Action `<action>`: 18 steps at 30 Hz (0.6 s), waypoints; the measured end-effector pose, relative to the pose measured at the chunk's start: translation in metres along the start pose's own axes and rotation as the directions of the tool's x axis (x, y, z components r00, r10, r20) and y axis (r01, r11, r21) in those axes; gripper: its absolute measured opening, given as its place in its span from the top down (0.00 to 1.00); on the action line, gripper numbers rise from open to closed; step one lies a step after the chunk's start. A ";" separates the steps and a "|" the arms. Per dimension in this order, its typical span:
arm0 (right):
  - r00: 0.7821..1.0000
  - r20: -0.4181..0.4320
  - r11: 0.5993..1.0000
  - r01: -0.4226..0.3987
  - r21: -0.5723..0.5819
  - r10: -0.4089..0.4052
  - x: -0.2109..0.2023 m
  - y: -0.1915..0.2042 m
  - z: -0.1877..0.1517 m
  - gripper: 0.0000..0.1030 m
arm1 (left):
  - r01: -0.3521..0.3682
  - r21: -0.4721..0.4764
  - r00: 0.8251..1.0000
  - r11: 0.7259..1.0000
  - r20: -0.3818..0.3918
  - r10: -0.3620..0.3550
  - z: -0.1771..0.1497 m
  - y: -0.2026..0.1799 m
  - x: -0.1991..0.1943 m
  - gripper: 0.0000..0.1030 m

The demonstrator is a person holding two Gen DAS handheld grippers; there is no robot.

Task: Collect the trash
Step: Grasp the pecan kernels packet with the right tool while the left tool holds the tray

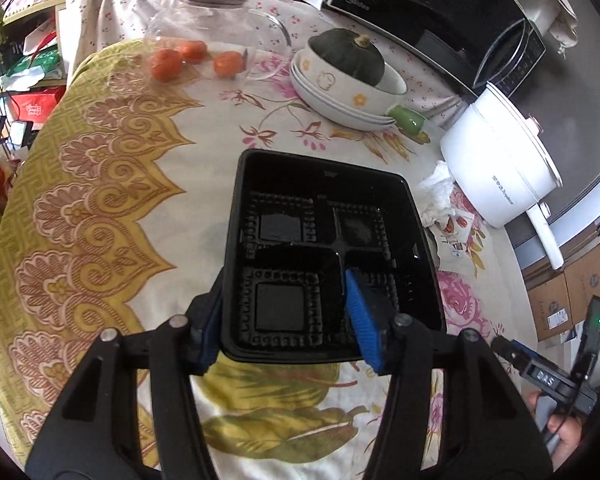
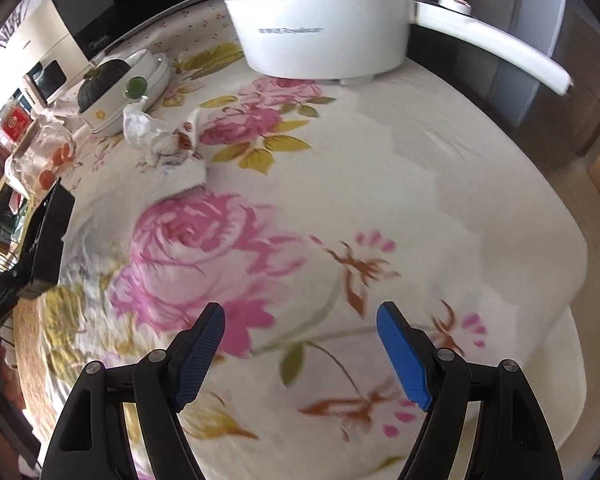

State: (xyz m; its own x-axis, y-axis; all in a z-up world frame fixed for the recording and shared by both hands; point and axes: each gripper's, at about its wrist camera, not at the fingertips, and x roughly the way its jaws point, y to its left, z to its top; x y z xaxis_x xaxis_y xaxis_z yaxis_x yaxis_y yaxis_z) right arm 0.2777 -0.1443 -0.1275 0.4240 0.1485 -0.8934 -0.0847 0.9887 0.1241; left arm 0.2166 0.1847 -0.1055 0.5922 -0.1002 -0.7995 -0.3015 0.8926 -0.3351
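Left wrist view gives me the round table point(image 1: 112, 208) under its flowered cloth, with a white electric cooking pot point(image 1: 496, 156) at the right edge and a stack of white bowls point(image 1: 340, 88) holding a dark green squash point(image 1: 348, 56) further back. Nearer me sits the black four-compartment plastic tray point(image 1: 324, 240), and my left gripper point(image 1: 288, 312) is clamped on its near corner: one blue pad is inside the near right compartment, the other is pressed against the outside of the left wall. Just right of the tray, between it and the pot, lie a crumpled white tissue point(image 1: 436, 196) and a small printed sachet point(image 1: 458, 240), touching each other. Behind a glass jar point(image 1: 216, 28) with a wooden lid I see three small oranges point(image 1: 192, 58). From the right wrist view, my right gripper point(image 2: 300, 354) hangs over bare cloth with its jaws spread wide and nothing between them, well apart from the tissue point(image 2: 144, 132).
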 end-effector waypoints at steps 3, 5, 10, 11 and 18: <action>0.999 0.023 0.999 -0.031 -0.039 0.032 0.016 0.033 0.021 0.23 | -0.007 0.009 1.000 1.000 -0.001 0.007 0.001 0.010 -0.011 0.45; 0.998 0.044 0.997 -0.031 -0.075 0.035 0.023 0.055 0.036 0.22 | -0.009 0.016 1.000 1.000 -0.008 0.009 0.000 0.016 -0.014 0.45; 0.998 0.054 0.986 0.025 -0.166 -0.016 0.047 0.092 0.064 0.19 | -0.017 0.033 1.000 0.999 -0.022 0.017 -0.001 0.026 -0.018 0.45; 0.998 0.050 0.983 0.043 -0.179 -0.035 0.054 0.094 0.068 0.19 | -0.018 0.038 1.000 0.999 -0.023 0.019 -0.001 0.027 -0.018 0.45; 0.998 0.026 0.972 0.063 -0.227 -0.058 0.074 0.095 0.071 0.33 | -0.034 0.064 0.999 0.997 -0.017 0.035 -0.002 0.033 -0.022 0.45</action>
State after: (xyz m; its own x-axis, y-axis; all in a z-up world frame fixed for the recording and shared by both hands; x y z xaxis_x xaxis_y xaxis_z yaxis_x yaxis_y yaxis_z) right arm 0.3653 -0.0374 -0.1514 0.4516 0.0913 -0.8875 -0.2605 0.9649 -0.0333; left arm 0.1918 0.2157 -0.0998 0.5680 -0.0763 -0.8195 -0.2733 0.9217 -0.2753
